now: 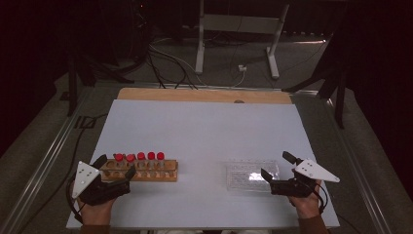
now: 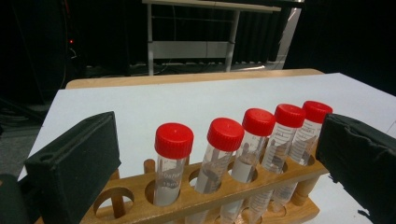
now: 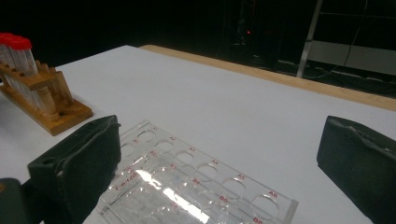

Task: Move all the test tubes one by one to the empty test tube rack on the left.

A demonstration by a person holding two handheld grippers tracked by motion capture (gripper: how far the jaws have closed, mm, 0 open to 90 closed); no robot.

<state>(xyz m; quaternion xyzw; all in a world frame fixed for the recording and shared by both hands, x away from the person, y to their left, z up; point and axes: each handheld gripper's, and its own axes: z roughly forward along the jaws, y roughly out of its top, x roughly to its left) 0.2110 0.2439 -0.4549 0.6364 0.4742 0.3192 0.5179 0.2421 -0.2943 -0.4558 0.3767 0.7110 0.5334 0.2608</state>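
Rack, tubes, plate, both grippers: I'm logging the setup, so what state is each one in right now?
Wooden rack: upright on the table, one end hole empty.
Red-capped tubes: five, capped, standing in the rack.
Clear well plate: lying flat, wells look empty.
Left gripper: open, jaws either side of the rack's end, holding nothing.
Right gripper: open, jaws at the plate's edge, holding nothing.
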